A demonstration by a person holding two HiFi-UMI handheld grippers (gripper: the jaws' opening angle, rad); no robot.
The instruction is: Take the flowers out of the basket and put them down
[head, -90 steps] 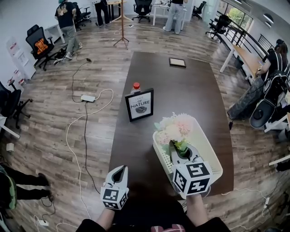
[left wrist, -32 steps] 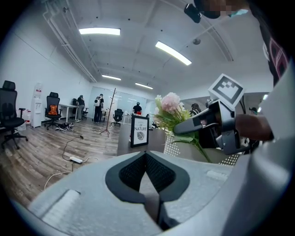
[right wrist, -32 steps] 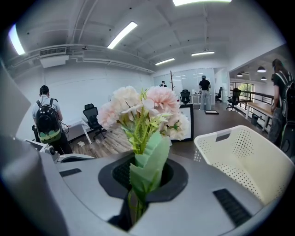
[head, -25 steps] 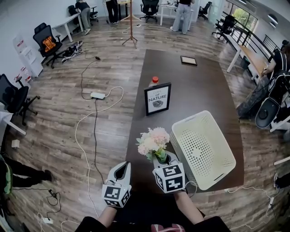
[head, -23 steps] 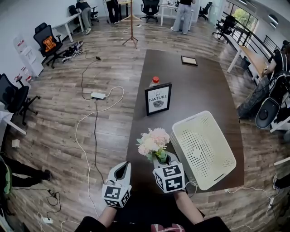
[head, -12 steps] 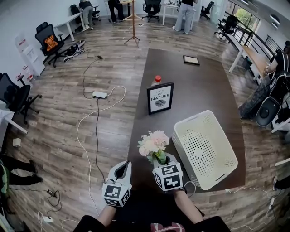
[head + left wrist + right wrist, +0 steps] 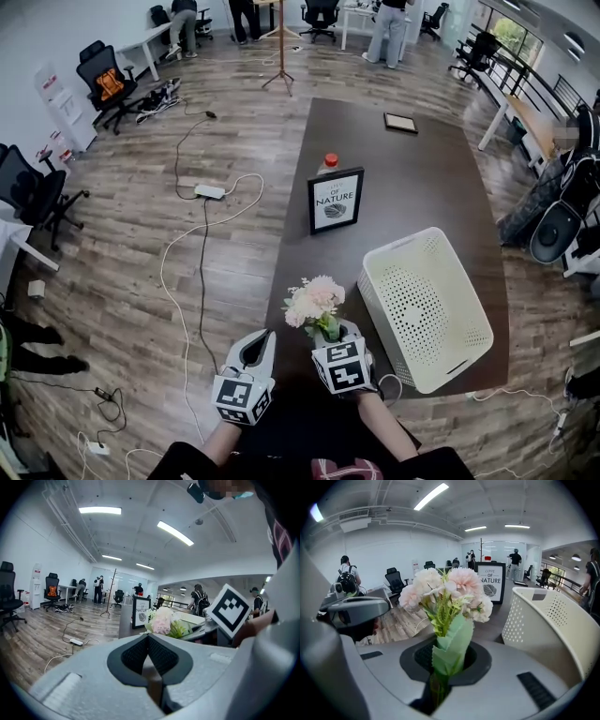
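Observation:
A bunch of pale pink flowers (image 7: 314,300) (image 7: 447,595) with green stems stands upright in my right gripper (image 7: 330,330) (image 7: 440,667), which is shut on the stems. It hangs over the near left part of the dark table (image 7: 403,187), left of the white perforated basket (image 7: 427,309) (image 7: 553,620). The basket holds nothing that I can see. My left gripper (image 7: 251,352) (image 7: 150,656) is shut and empty, just left of the right one at the table's near edge. The flowers (image 7: 161,620) show in the left gripper view too.
A framed "NATURE" sign (image 7: 336,199) stands mid-table with a red-capped bottle (image 7: 329,164) behind it. A small dark frame (image 7: 400,123) lies at the far end. Cables and a power strip (image 7: 208,191) run over the wooden floor on the left. Office chairs and people stand around.
The flowers came out of the basket and moved left with my right gripper. Over the last second the right gripper drew slightly nearer and lower. The left gripper stayed put.

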